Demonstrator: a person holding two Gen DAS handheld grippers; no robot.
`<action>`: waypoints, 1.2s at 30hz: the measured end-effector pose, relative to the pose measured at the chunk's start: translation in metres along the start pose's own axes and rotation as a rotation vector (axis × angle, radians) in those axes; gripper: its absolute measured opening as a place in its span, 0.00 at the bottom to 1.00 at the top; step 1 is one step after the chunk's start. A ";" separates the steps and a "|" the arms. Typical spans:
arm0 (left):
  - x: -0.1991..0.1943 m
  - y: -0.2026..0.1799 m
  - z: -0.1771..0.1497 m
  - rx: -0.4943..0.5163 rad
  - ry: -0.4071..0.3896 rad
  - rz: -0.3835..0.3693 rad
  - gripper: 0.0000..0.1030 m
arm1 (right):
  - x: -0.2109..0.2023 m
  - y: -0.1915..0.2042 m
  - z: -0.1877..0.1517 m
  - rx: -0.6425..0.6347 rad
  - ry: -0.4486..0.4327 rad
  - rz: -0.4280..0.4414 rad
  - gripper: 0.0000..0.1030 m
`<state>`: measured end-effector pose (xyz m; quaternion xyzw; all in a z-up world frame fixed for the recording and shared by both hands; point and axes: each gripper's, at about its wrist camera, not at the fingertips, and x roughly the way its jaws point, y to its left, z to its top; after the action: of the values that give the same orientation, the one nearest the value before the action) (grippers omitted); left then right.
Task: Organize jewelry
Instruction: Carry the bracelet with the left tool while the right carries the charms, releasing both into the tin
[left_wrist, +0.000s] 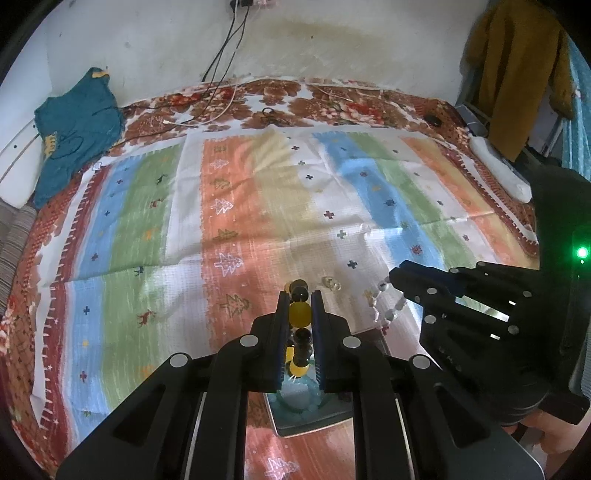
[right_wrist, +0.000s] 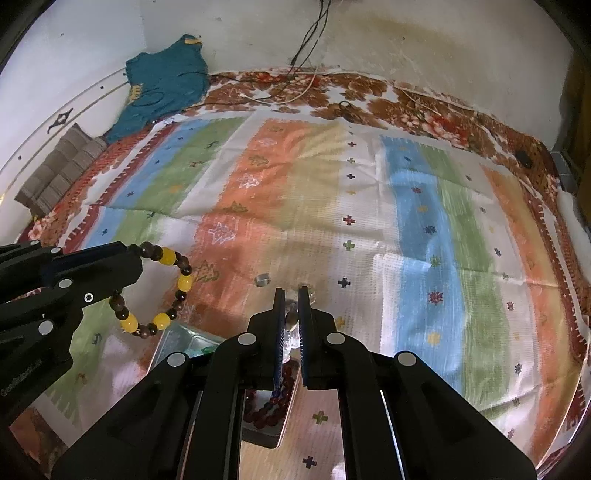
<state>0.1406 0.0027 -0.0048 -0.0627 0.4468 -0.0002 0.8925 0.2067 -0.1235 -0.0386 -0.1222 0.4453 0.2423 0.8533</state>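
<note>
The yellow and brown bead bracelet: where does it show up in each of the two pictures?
Left wrist view: the bracelet sits low in the centre, clamped between the left tool's fingers, seen edge-on.
Right wrist view: the bracelet hangs as a full ring at the left, from the left tool.
Shared landmark: the teal garment by the far wall.

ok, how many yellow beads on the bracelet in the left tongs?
4 yellow beads show: one at the top, one on the right, two at the bottom. The left tongs cover part of the bracelet, so more may be hidden.
</note>
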 end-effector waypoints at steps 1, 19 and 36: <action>-0.001 -0.001 -0.001 0.003 0.001 -0.001 0.11 | -0.001 0.001 -0.001 -0.003 0.001 -0.002 0.08; -0.011 0.000 -0.011 0.005 0.000 0.002 0.11 | -0.015 0.012 -0.017 -0.028 -0.002 -0.012 0.08; -0.022 -0.008 -0.026 0.013 -0.003 -0.005 0.11 | -0.024 0.017 -0.032 -0.030 0.003 -0.001 0.08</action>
<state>0.1067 -0.0069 -0.0018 -0.0582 0.4452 -0.0052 0.8935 0.1637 -0.1299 -0.0368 -0.1357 0.4431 0.2485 0.8506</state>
